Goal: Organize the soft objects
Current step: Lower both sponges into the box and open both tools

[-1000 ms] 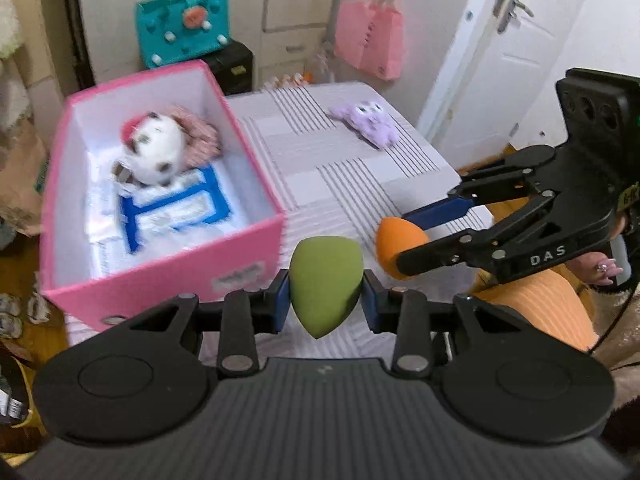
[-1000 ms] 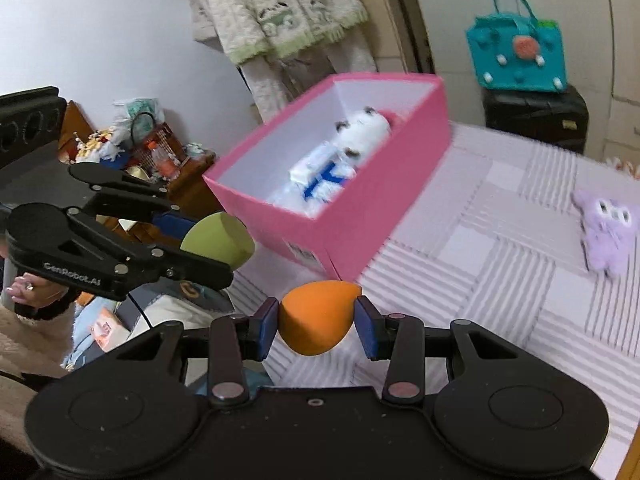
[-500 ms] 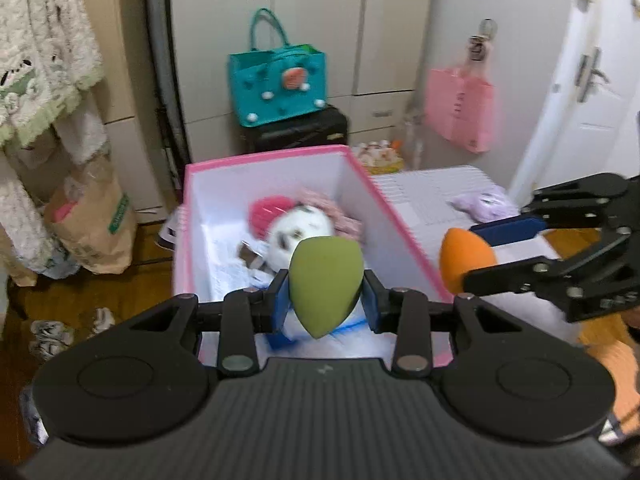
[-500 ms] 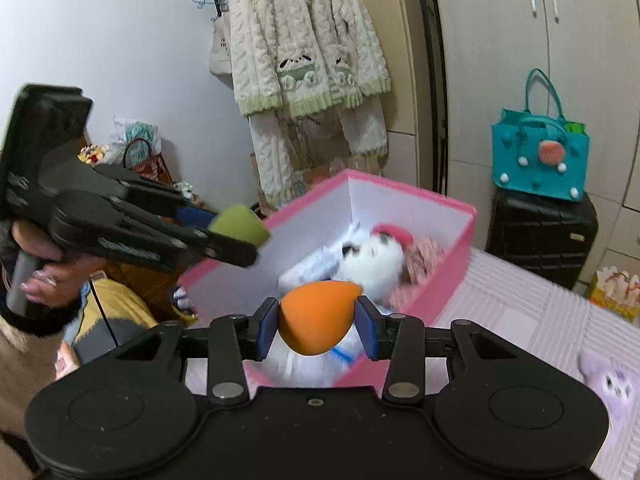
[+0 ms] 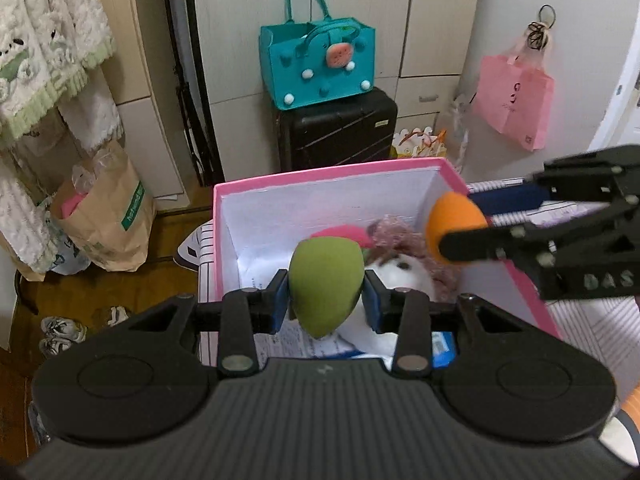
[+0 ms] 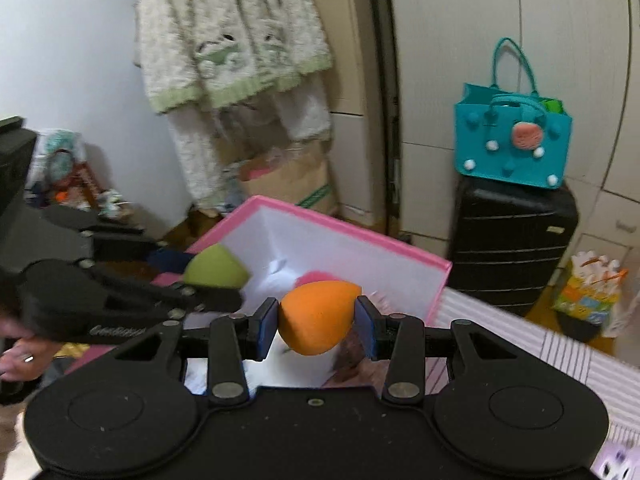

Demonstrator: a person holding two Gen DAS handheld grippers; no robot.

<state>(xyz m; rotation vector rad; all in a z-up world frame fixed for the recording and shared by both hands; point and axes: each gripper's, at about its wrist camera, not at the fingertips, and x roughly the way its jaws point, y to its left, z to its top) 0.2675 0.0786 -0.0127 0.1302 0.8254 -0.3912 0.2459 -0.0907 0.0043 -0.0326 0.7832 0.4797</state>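
Green sponge point(image 5: 326, 286) clamped in left gripper point(image 5: 326, 304), orange sponge point(image 6: 316, 316) in right gripper point(image 6: 316, 326) — both above pink box point(image 5: 320, 178).

teal bag point(image 5: 320, 65) on blk suitcase point(image 5: 338, 130), pink bag point(image 5: 514, 107)

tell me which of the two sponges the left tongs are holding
The green sponge, pinched between the left tongs over the pink box. The orange sponge sits in the right tongs.

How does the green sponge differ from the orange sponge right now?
The green sponge sits in the left gripper; the orange sponge sits in the right gripper. Green's narrow tip points down, orange's down and sideways. Both are egg-shaped, clamped between blue-padded jaws above the pink box.
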